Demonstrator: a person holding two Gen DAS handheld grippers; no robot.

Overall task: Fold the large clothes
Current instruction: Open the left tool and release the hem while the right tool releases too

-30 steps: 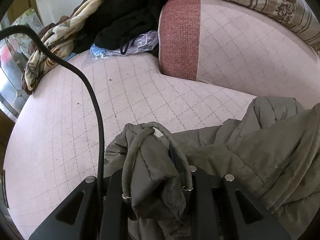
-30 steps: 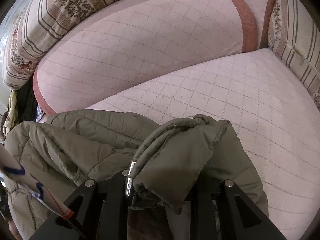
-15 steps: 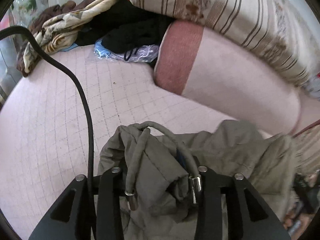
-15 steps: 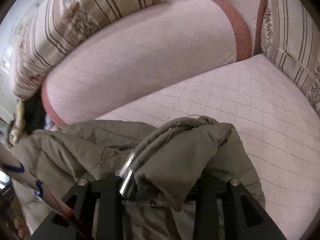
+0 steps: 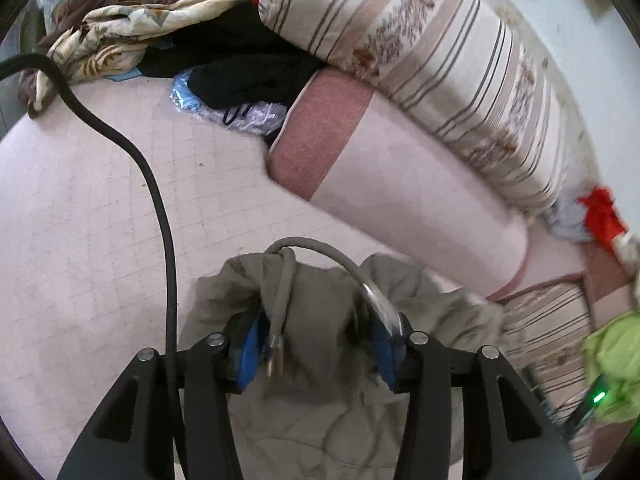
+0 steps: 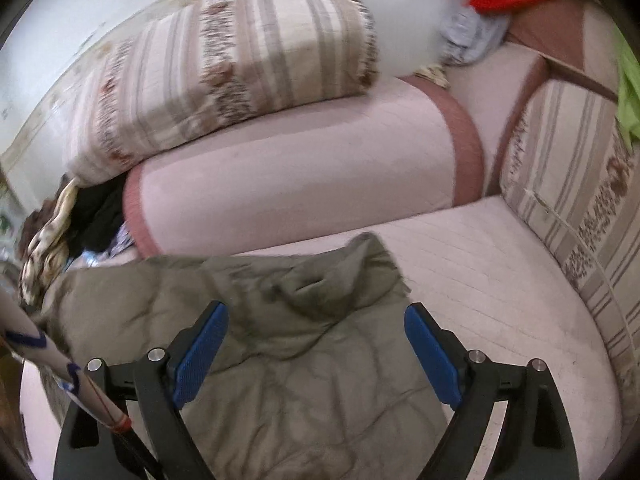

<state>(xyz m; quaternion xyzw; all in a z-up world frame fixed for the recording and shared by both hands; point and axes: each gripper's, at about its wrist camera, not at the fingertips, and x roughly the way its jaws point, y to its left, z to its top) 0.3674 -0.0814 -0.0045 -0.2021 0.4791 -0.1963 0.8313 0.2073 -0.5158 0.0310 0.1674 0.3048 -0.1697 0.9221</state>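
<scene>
An olive-green quilted jacket (image 6: 280,344), puffy and creased, is spread on the pale pink quilted sofa seat (image 6: 500,280), just in front of the sofa's rounded pink backrest bolster (image 6: 288,184) with its rust-red woven end bands. Relative to the jacket, the right gripper (image 6: 316,344) is seen above its flat stitched body; its jaws have just been opening and are spread wide, the ribbed blue pads (image 6: 200,352) clear of the fabric, with nothing gripped. The left gripper (image 5: 320,348) is placed at a bunched jacket edge, where a grey drawstring cord (image 5: 304,248) with metal tips is looped. Its jaws have just been opening; a fold of fabric lies between the blue pads, but whether it is pressed cannot be told. Behind the jacket, striped floral cushions (image 6: 224,64) are stacked on the bolster. Beyond the jacket's left end, a heap of black, brown and cream patterned clothes (image 5: 160,40) is piled beside a crinkled clear plastic bag (image 5: 208,108).
</scene>
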